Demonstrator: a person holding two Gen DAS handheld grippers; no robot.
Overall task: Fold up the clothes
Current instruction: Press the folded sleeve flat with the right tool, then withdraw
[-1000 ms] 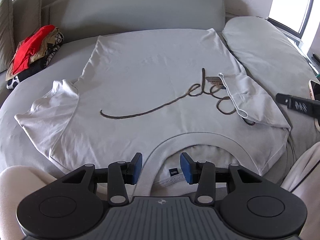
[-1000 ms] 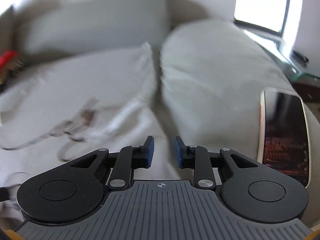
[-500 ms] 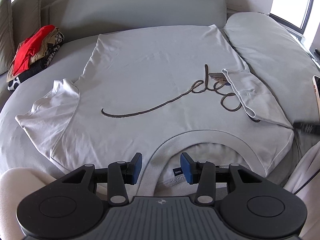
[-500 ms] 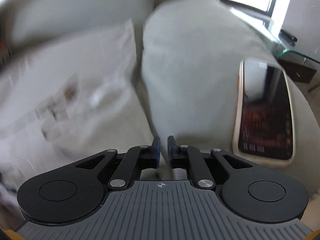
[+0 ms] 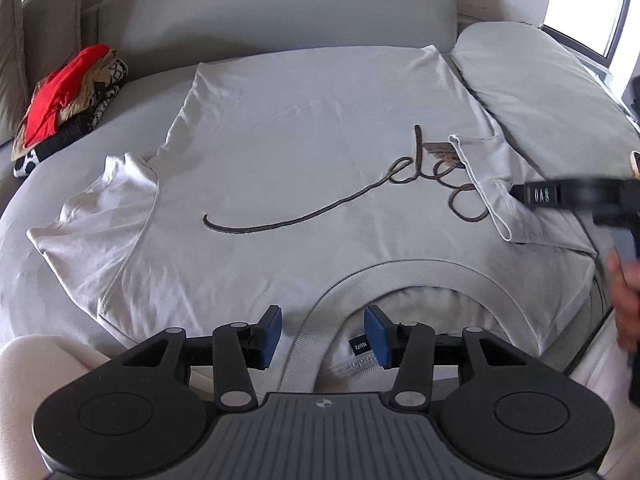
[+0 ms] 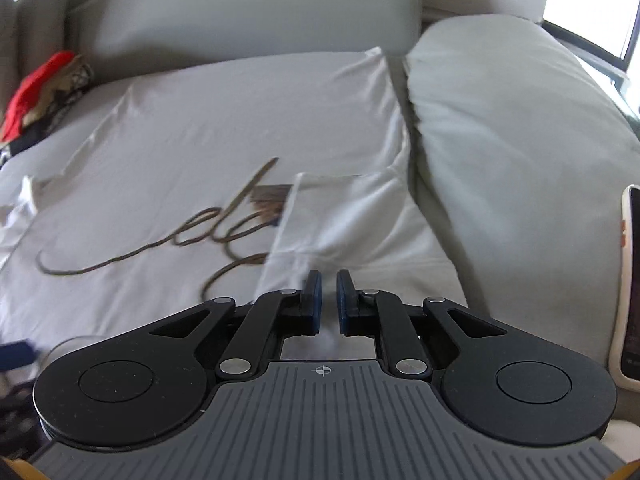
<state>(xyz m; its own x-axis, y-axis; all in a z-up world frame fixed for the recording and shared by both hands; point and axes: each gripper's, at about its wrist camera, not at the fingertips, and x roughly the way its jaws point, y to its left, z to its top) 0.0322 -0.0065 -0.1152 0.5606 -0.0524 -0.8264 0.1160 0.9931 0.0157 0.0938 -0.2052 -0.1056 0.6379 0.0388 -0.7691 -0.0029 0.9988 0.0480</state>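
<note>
Jaws wide on the left gripper [image 5: 322, 330] at the collar, narrow and empty on the right gripper [image 6: 325, 300] over the folded-in sleeve [image 6: 344, 216] – the t-shirt [image 5: 312, 152] lies flat on the sofa [image 5: 280, 4], mid-fold; next likely the other sleeve [image 5: 100, 208]

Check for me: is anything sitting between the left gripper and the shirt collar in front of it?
Nothing visible. The left gripper is open, its pads either side of the collar of the white T-shirt, with only cloth between them. The right gripper is off over the folded-in sleeve.
</note>
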